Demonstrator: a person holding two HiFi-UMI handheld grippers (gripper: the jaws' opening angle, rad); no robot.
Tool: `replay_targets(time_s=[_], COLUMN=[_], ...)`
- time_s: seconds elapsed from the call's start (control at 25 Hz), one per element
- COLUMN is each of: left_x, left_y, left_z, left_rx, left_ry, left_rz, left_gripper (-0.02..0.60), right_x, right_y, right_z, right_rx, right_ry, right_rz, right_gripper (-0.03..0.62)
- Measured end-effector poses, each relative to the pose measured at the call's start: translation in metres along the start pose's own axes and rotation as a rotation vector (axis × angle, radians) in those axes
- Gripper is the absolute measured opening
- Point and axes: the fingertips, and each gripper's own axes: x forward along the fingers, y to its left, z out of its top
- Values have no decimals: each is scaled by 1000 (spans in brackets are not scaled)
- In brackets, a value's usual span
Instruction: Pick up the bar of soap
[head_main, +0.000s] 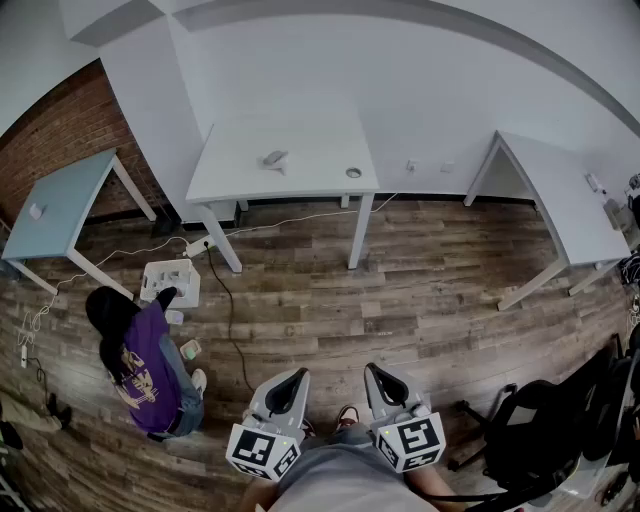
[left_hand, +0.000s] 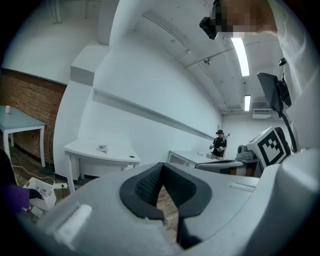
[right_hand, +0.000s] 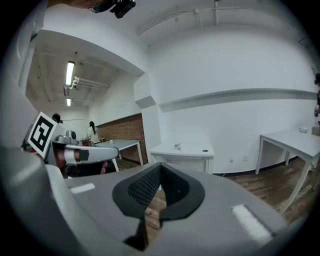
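Observation:
A small pale object (head_main: 274, 158), possibly the bar of soap, lies on the white table (head_main: 300, 185) across the room; I cannot tell for sure what it is. It also shows in the left gripper view as a pale object (left_hand: 102, 148) and in the right gripper view as a pale object (right_hand: 177, 146). A small round item (head_main: 353, 172) sits near the table's front edge. My left gripper (head_main: 297, 376) (left_hand: 161, 167) and right gripper (head_main: 372, 370) (right_hand: 160, 169) are held close to my body, far from the table, both shut and empty.
A person in a purple shirt (head_main: 148, 368) crouches on the wooden floor at the left beside a white box (head_main: 170, 281), with a cable (head_main: 230, 330) running past. A pale blue table (head_main: 60, 200) stands left, a white table (head_main: 560, 205) right, a black chair (head_main: 530, 425) at lower right.

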Motion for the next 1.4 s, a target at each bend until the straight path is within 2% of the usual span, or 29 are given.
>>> replay_targets(time_s=[0.96, 1.28, 1.4], left_x=[61, 74, 85], left_y=[-42, -31, -23], left_z=[4, 6, 8], left_rx=[48, 31, 2], left_ry=[4, 5, 1], left_rz=[39, 66, 63], left_gripper=[2, 2, 2], right_x=[8, 24, 34], right_y=[-62, -71, -76], right_z=[8, 8, 9], right_rx=[39, 46, 39], right_ry=[-73, -54, -48], right_rz=[112, 127, 121], right_gripper=[3, 3, 3])
